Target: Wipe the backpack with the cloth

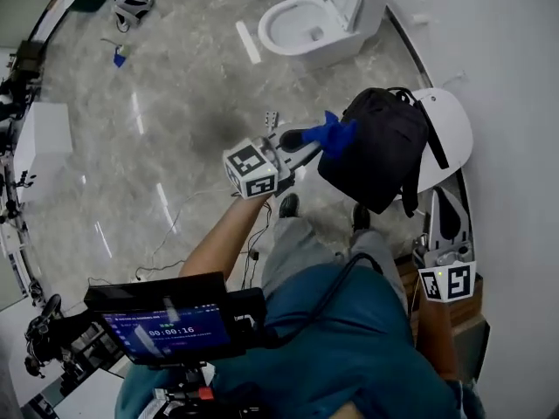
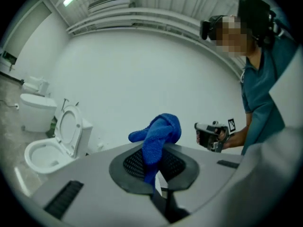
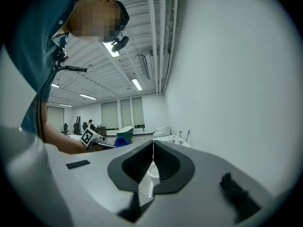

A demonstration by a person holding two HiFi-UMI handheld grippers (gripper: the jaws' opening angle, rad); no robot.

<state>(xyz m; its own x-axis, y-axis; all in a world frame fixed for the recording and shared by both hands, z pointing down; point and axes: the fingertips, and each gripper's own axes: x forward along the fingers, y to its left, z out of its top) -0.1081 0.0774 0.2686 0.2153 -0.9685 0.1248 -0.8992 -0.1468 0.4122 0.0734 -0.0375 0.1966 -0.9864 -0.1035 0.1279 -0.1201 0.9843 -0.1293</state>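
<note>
Backpack: backpack (image 1: pixel 384 147), blk, straps hanging down its rt side. Sits on a white rounded top (image 1: pixel 454 116) against the wall (stool or lid, can't tell which) and overhangs its near edge.
Cloth: cloth (image 1: pixel 332 134), blue, bunched. One end is pinched, the rest flops out past the jaw tips. It lies at the backpack's upper-left side, prob. touching, though the head view is too dark there to be sure.
L gripper: left gripper (image 2: pixel 155 151), jaws clamped narrow on the cloth, marker cube toward the person. Held out in front, pointed at the backpack.
R gripper: right gripper (image 3: pixel 153 148), jaws pressed together, nothing between them. Held low at the person's rt, near the wall, below the backpack and apart from it.
Toilet: toilet (image 1: pixel 319 16), white, lid up, on the floor beyond the backpack.
Floor: floor (image 1: pixel 175 103), grey marble-look, glossy.
Monitor: monitor (image 1: pixel 164 328), small screen lit, mounted at chest level.
</note>
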